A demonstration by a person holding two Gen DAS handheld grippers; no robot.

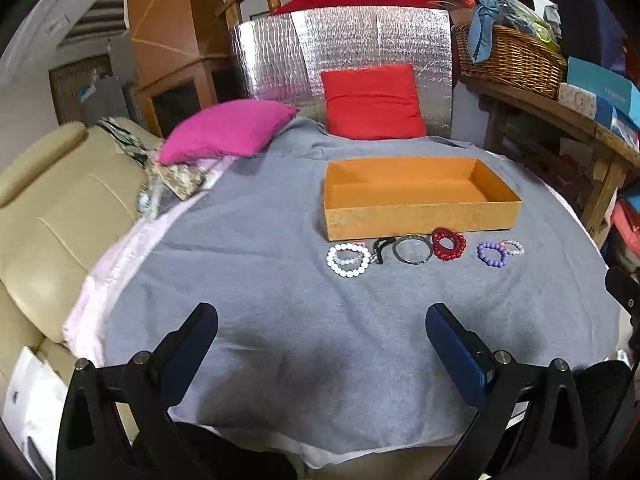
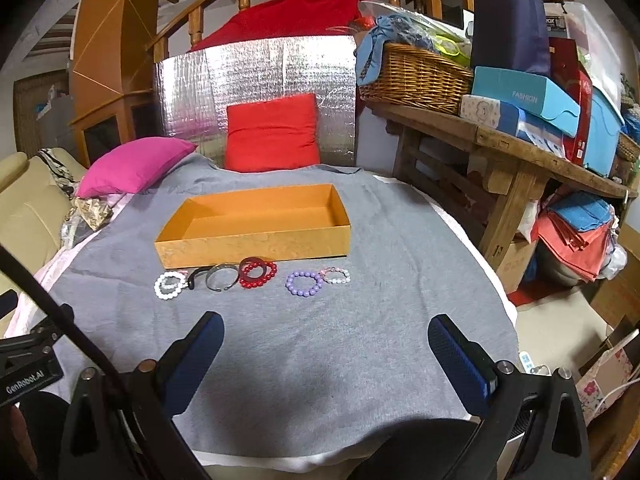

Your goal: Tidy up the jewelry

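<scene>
An empty orange box (image 1: 420, 216) (image 2: 256, 246) lies on the grey cloth. Along its near side runs a row of bracelets: white beads (image 1: 347, 259) (image 2: 170, 284), a black piece (image 1: 382, 249) (image 2: 195, 278), a grey bangle (image 1: 412, 249) (image 2: 221, 277), red beads with a red ring (image 1: 450, 245) (image 2: 258, 274), purple beads (image 1: 493, 254) (image 2: 304, 285) and pale pink beads (image 1: 513, 247) (image 2: 337, 276). My left gripper (image 1: 322, 322) and right gripper (image 2: 326, 330) are both open and hold nothing. Each hangs over bare cloth, well short of the row.
A pink cushion (image 1: 224, 132) (image 2: 132, 166) and a red cushion (image 1: 374, 102) (image 2: 272, 134) lie beyond the box before a silver foil panel (image 2: 256, 72). A beige sofa (image 1: 52, 216) is left. A wooden bench (image 2: 500, 140) with a wicker basket (image 2: 416, 76) and boxes stands right.
</scene>
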